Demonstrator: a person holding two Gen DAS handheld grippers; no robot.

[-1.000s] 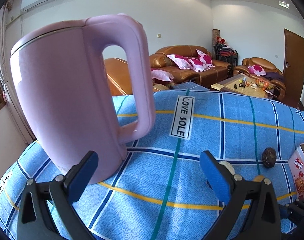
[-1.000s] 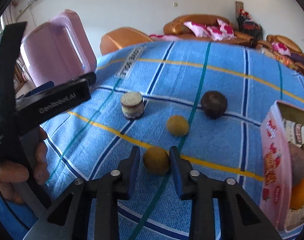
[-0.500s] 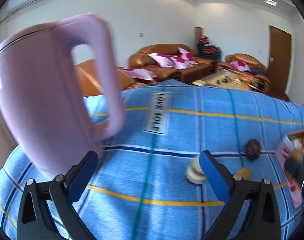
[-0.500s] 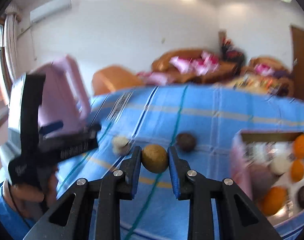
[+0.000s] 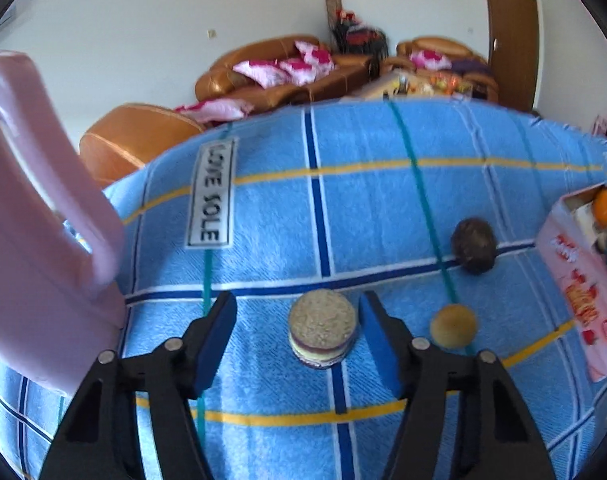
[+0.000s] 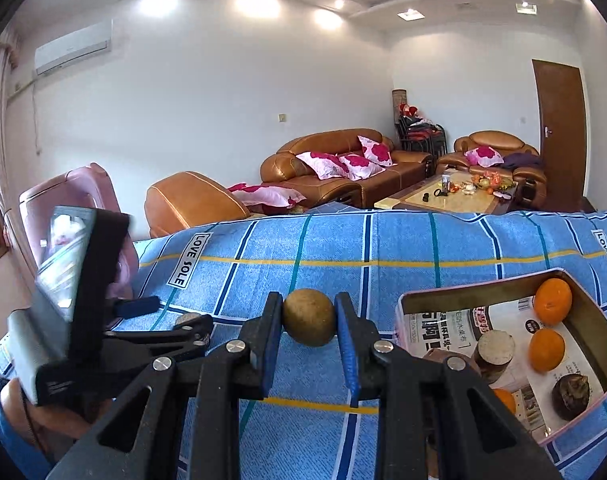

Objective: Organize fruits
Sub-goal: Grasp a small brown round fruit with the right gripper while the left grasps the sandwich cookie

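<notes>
My right gripper (image 6: 308, 322) is shut on a round yellow-brown fruit (image 6: 309, 322) and holds it in the air, left of the pink box (image 6: 407, 304). The box holds oranges (image 6: 552, 296), a cut purple piece (image 6: 495, 354) and a dark fruit (image 6: 573, 390). My left gripper (image 5: 297, 334) is open around a cut purple piece with a pale top (image 5: 322, 334) that lies on the blue cloth (image 5: 271, 232). A small yellow fruit (image 5: 452, 327) and a dark round fruit (image 5: 474, 249) lie to its right.
A pink kettle (image 5: 31, 248) stands at the left, close to my left gripper. The pink box (image 5: 575, 280) sits at the right edge of the left wrist view. Sofas and a coffee table are behind the table.
My right gripper lifted the yellow-brown fruit off the cloth and moved it toward the box. My left gripper swung right from the kettle, narrowed, and now straddles the cut purple piece.
</notes>
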